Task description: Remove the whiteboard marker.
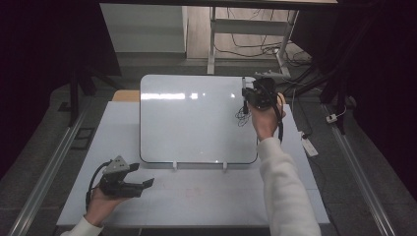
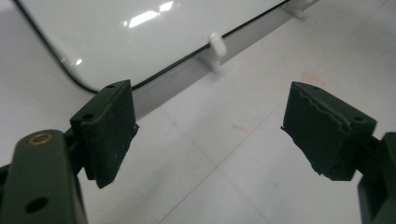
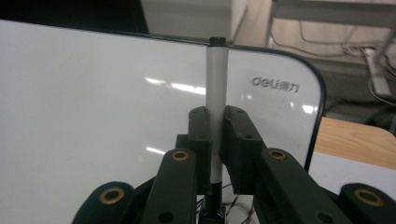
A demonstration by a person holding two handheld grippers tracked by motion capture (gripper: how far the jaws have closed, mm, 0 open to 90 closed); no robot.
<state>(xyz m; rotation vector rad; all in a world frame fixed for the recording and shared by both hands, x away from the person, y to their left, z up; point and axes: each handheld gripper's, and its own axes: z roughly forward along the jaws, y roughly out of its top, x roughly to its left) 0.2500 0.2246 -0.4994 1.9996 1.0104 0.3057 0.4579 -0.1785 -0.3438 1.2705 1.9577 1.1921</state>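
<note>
The person's right gripper (image 3: 215, 126) is squeezed tight on a white marker pen (image 3: 215, 74) over the right side of the whiteboard (image 1: 196, 118), by some black scribbles (image 1: 242, 117), while the left gripper (image 1: 140, 179) rests wide apart above the table (image 1: 206, 196).

Whiteboard (image 1: 196, 118) glossy, smooth; table (image 1: 196, 196) matt white; gripper pads (image 2: 327, 130) matt black, ridged; marker (image 3: 215, 84) smooth plastic.

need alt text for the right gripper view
The right gripper is shut on a white marker with a black end, held upright in front of a glossy whiteboard. A grey logo sits near the board's rounded corner.
</note>
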